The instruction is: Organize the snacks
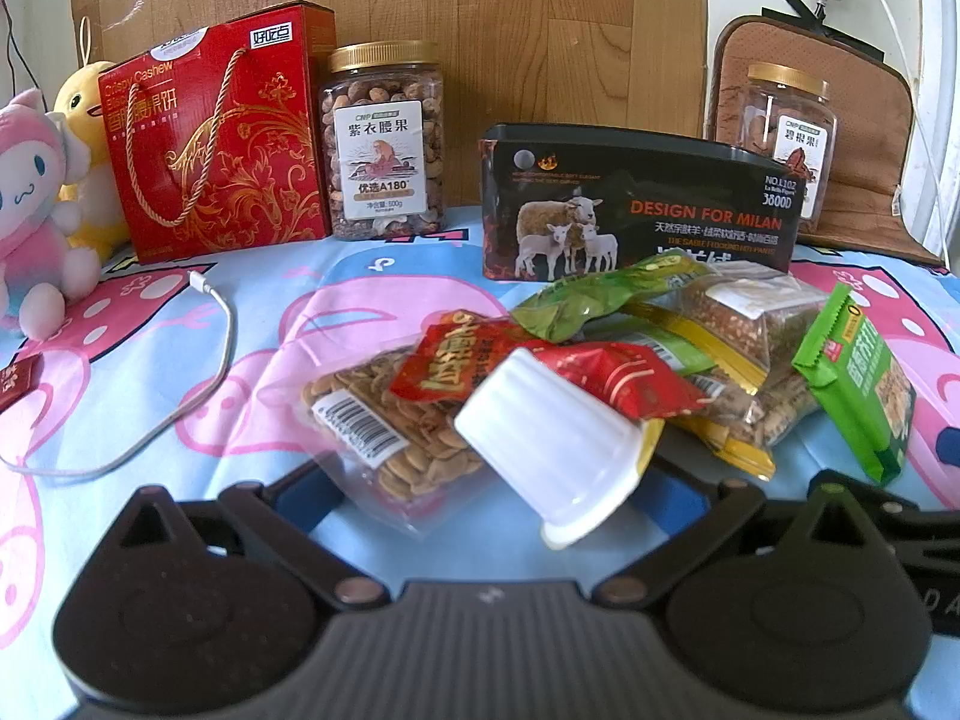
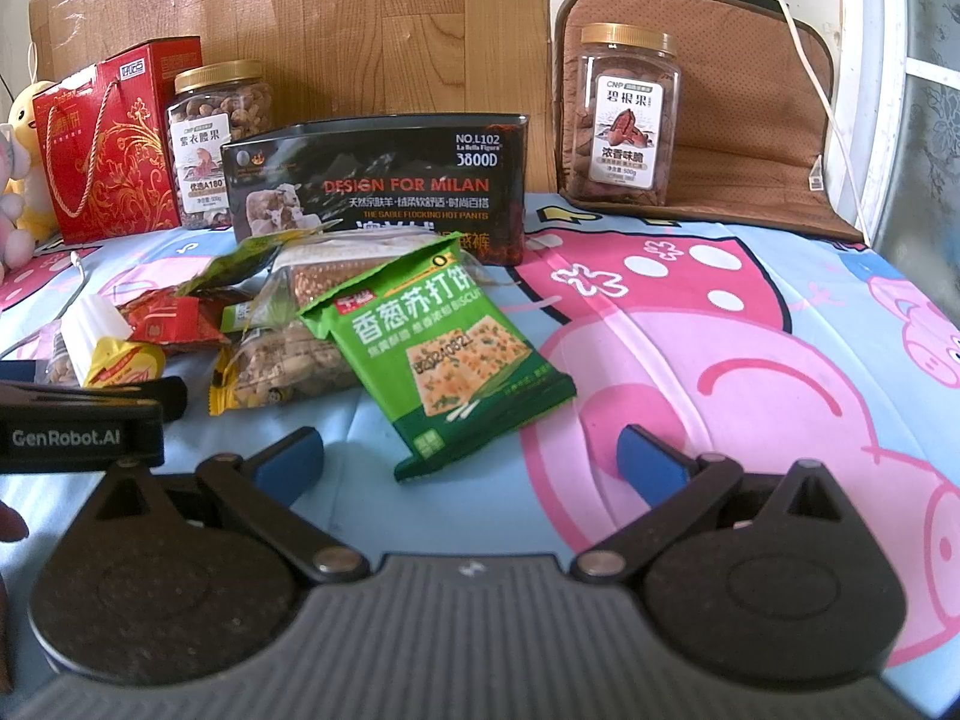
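A pile of snack packets lies on the cartoon sheet in front of a black box (image 1: pixel 636 204). A white jelly cup (image 1: pixel 552 450) with a yellow lid lies tilted between the jaws of my left gripper (image 1: pixel 498 492), which stands wide open around it. Beside it are a clear bag of seeds (image 1: pixel 390 426), a red packet (image 1: pixel 606 378), green packets and a nut bag (image 1: pixel 756 354). My right gripper (image 2: pixel 468 450) is open, its blue pads (image 2: pixel 288 459) either side of the lower end of a green soda-cracker packet (image 2: pixel 444 336). The left gripper shows at the left in the right wrist view (image 2: pixel 84 420).
At the back stand a red cashew gift box (image 1: pixel 222 138), a cashew jar (image 1: pixel 384 144) and a pecan jar (image 2: pixel 627 120) on a brown cushion (image 2: pixel 750 120). Plush toys (image 1: pixel 36 192) sit far left. A white cable (image 1: pixel 198 384) lies on the sheet.
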`<state>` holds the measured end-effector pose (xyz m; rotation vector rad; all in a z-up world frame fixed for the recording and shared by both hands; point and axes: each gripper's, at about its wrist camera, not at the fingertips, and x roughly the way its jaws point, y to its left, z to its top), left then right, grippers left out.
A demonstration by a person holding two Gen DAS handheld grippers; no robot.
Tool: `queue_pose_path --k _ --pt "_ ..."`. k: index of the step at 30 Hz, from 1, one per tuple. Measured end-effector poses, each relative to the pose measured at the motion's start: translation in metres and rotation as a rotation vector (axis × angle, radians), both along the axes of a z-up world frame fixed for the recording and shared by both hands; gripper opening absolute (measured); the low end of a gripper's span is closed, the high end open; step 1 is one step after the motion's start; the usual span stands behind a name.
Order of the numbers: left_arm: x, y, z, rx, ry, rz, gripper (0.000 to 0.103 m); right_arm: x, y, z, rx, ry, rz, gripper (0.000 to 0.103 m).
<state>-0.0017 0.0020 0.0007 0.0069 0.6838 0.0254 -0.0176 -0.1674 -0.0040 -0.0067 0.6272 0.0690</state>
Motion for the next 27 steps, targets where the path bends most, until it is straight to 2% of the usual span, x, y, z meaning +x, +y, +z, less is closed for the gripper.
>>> queue_pose_path --k 27 --pt "-0.0020 0.0038 0.0006 0.001 0.006 -0.023 0.103 0.0000 -0.0010 -0.0005 0.002 0.000 0.002 0.103"
